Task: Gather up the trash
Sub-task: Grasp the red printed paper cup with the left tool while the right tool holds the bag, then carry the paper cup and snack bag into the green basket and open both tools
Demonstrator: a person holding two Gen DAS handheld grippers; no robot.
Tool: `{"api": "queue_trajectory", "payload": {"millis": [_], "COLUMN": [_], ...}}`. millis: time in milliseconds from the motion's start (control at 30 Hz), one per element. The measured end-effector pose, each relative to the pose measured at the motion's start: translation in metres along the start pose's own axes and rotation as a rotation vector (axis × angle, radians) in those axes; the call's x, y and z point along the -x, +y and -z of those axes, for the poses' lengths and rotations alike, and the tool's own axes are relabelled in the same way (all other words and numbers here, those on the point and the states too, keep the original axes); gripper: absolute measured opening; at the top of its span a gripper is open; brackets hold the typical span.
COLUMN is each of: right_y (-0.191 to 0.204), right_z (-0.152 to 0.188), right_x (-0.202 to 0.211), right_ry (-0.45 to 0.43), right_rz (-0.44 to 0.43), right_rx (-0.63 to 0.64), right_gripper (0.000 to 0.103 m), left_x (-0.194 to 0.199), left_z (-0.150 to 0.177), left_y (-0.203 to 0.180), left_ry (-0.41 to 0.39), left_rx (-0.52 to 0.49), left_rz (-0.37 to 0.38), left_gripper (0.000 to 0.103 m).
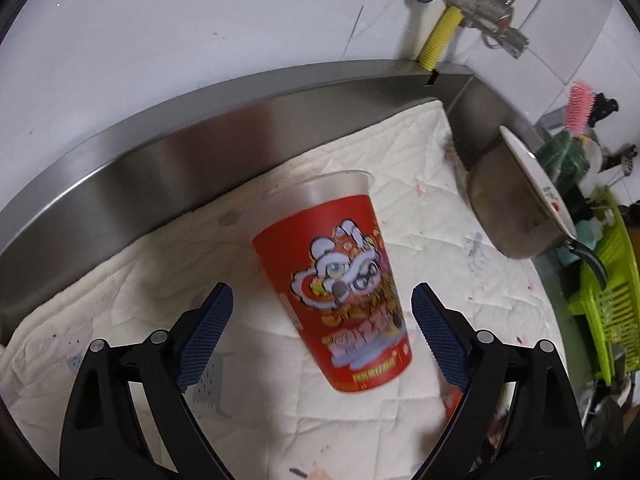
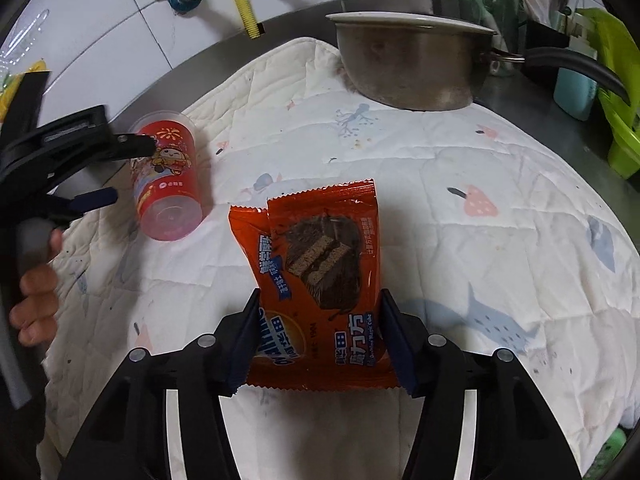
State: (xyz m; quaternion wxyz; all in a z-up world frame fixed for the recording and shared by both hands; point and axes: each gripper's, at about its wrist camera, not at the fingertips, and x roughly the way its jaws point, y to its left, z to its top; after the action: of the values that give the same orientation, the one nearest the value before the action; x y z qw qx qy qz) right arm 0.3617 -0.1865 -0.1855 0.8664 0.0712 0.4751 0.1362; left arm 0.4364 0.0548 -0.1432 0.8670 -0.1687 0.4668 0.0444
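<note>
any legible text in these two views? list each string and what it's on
"1904" and "Magic Cube", small print on the orange snack wrapper.
Wrapper's large white brand lettering: partly hidden by the right tongs, not readable whole.
Chinese characters on wrapper: present, not transcribed reliably.
Red cup: printed lettering blurred, unreadable in both views.

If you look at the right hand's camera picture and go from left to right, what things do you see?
Person's hand → red plastic cup lying on its side → orange snack cake wrapper → grey metal pot with black handle → lime green plastic rack.
</note>
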Motion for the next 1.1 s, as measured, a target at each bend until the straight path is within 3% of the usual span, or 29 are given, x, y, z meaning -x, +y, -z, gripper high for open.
{"api": "queue_trajectory", "payload": {"millis": [300, 367, 433, 633, 800, 1100], "right_y": [-0.006, -0.005, -0.005, -0.004, -0.010, -0.041], "right_z": [0.022, 0.028, 0.034, 0.053, 0.068, 0.120], "right_x": [0.037, 0.048, 0.058, 0.084, 0.106, 0.164], "right_ry": [-0.050, -0.067, -0.077, -0.108, -0.123, -0.158], "right_rz": [-0.029, -0.028, -0.028, -0.010, 0.033, 0.104], "right_rx": [-0.015, -0.012, -0.009, -0.011, -0.003, -0.077], "right_gripper": [0.053, 0.053, 0.053, 0.052, 0.052, 0.052], "left_x": [-0.019, -0.020, -0.022, -0.017, 0.006, 0.080], "left_z": [-0.009, -0.009, -0.008, -0.004, 0.008, 0.060], "left_y": [0.000, -0.001, -0.001, -0.004, -0.003, -0.021], "left_ry": [0.036, 0.037, 0.047, 0.030, 0.013, -0.026], "left_rx": [0.053, 0.054, 0.052, 0.041, 0.029, -0.098], "left_rz": [-0.008, -0.011, 0.004, 0.019, 0.055, 0.130], "left_gripper": [0.089, 0.085, 0.075, 0.073, 0.072, 0.072]}}
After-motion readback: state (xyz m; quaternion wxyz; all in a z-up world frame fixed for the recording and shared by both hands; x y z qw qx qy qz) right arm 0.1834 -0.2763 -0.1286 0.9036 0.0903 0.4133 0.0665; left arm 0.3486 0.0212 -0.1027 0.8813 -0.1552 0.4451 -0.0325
